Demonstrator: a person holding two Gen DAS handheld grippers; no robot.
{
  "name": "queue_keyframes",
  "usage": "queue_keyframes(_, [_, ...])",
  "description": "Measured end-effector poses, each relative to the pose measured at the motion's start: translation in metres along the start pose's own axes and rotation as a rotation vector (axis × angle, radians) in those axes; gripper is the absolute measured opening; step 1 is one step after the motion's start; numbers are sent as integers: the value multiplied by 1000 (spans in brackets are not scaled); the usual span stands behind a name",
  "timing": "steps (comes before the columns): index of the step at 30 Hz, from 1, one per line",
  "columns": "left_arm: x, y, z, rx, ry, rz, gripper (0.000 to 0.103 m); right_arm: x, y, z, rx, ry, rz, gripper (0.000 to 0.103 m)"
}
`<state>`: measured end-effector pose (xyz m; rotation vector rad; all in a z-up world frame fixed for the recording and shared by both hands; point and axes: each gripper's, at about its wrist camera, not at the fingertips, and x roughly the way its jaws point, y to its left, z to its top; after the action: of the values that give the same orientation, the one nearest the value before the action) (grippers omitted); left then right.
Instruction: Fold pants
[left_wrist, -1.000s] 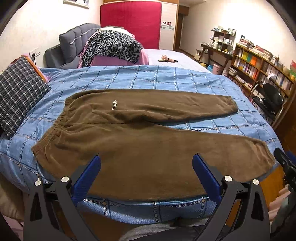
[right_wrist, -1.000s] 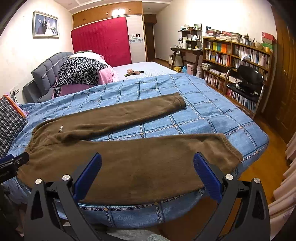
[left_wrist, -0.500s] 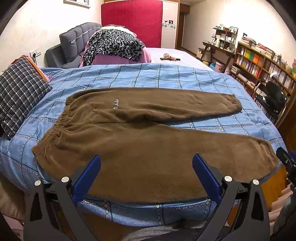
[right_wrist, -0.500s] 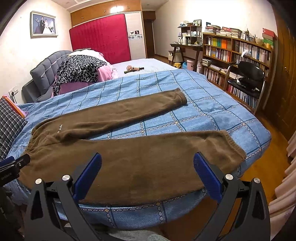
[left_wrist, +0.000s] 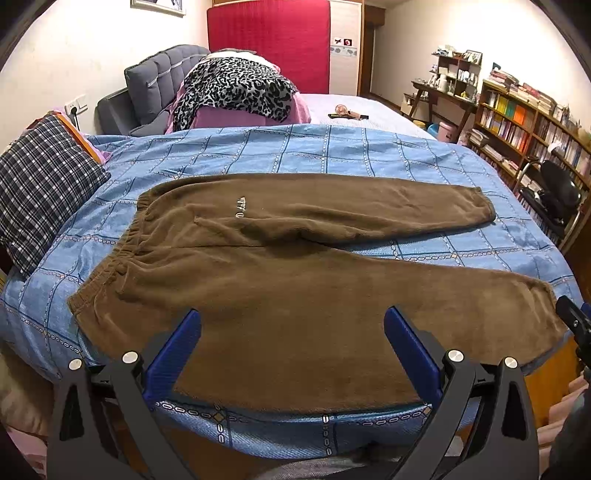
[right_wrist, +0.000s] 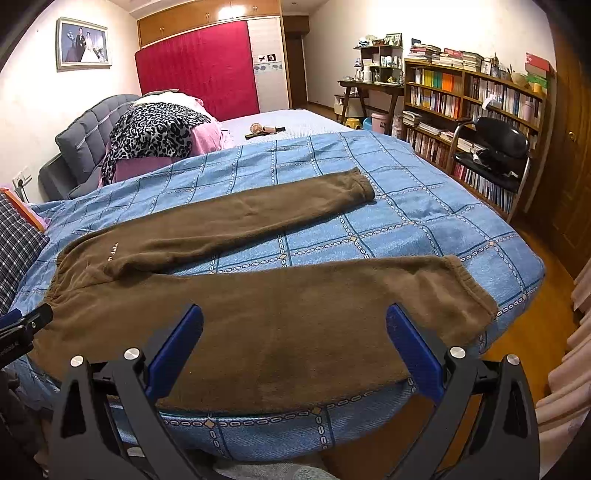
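Both views have edged slightly right; our left gripper (left_wrist: 291, 343) and right gripper (right_wrist: 293, 341) hang released. We judge the pants (left_wrist: 295, 295) soft, limp fleece, best pinched at waistband (left_wrist: 114, 258) and cuff (right_wrist: 469, 291).

walls: we see cream plaster, a framed wedding photo (right_wrist: 83, 43) at 10 o'clock
wardrobe: red panel (right_wrist: 199, 83) at 12 o'clock, wood cabinets (right_wrist: 207, 16) above it
bed: blue checked quilt (right_wrist: 406, 206) at centre, grey tufted headboard (right_wrist: 86, 129) at 10 o'clock
bookshelf: we find the bookshelf (right_wrist: 476, 99) at 2 o'clock, a black chair (right_wrist: 495, 151) before it
floor: brown wood floor (right_wrist: 554, 266) at 3 o'clock
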<state>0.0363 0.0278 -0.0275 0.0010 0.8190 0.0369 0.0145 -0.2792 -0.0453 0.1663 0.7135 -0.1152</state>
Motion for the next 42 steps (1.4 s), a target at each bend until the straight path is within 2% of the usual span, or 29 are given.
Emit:
queue_keyframes(34, [18, 1, -4, -1, 54, 3, 98, 14, -1, -1, 2, 46, -2, 100])
queue_keyframes(39, [19, 1, -2, 2, 48, 14, 98, 10, -1, 2, 4, 28, 10, 100])
queue_keyframes(42, [17, 3, 2, 6, 28, 32, 98, 3, 0, 9, -3, -18, 21, 100])
